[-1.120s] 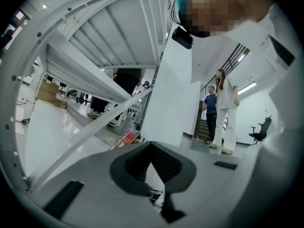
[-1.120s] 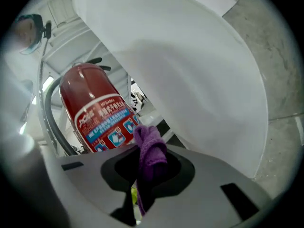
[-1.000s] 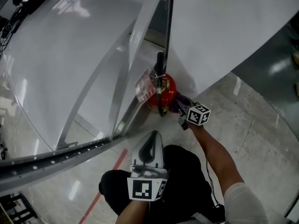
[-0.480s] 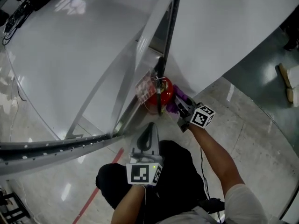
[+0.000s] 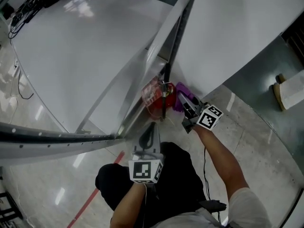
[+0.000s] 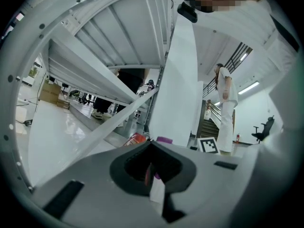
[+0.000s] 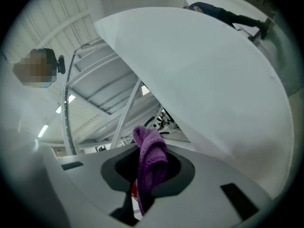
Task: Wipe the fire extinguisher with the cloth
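Right gripper [image 5: 186, 103]: jaws clenched on the cloth [image 7: 151, 161]. A purple fold stands up out of the pinch and a tail hangs below it. The grip looks secure to me.

Left gripper [image 6: 151, 144]: jaws pressed together, nothing between them. It hangs idle over my operator's lap, pointing at the work.

Extinguisher [image 5: 154, 106]: red body on the floor [image 5: 247, 127], at the foot of a metal frame [image 5: 173, 37] and tucked in under white panels. A black hose runs down its front. In the head view the cloth sits at its right shoulder. I can't tell whether it touches or is just beside.

Handling, my judgement:
- The cloth is soft and limp. Only the bunched part near the jaws will press; the tail will drag.
- The cylinder is heavy, rigid and smooth-painted. It should stay put under a light wipe, but a hard shove up high could tip it.
- If it needs steadying, I'd take it at the neck or handle with the left gripper, not on the slick body.
- The hose and tag [image 5: 149, 91] will snag the cloth.

Writing:
- The tag is a clear sleeve with red print, too small to read.
- No brand is legible on the body.
- The gripper cubes carry only black-and-white square markers.
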`<state>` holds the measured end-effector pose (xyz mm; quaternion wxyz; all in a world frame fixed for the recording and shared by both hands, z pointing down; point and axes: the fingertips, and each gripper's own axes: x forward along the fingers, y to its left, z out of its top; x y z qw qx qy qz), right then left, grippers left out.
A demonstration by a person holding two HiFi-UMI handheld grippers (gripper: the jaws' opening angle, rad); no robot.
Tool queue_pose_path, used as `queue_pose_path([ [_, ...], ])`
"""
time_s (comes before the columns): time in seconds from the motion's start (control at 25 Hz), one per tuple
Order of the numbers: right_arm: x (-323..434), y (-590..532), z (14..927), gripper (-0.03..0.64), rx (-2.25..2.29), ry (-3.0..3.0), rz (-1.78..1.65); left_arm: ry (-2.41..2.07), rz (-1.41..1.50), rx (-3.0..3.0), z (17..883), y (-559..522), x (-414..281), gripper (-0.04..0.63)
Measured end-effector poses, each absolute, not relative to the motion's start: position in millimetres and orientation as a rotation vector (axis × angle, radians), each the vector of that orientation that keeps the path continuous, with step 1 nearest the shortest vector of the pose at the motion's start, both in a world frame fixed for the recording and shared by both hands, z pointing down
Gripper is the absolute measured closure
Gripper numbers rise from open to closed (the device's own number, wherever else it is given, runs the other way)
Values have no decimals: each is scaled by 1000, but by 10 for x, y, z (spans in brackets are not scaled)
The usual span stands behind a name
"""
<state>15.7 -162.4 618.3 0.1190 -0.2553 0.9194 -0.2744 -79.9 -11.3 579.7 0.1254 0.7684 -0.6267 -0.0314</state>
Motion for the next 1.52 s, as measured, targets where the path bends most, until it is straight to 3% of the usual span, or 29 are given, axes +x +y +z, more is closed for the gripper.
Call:
queue_pose_path([
  [0.8,-157,-954,6154,558,-497,3152,-236,-1843,-87,2246,5774,-111,-816,591],
  [1.08,683,-1328,6287,558,-989,2758,-526,-1848,-90,2226,5794,-121,-834,591],
  [1.52,876,-1465,8358,558,-1319,2611,-1056,-1819,-166,2269,5602,-65,-737,591],
])
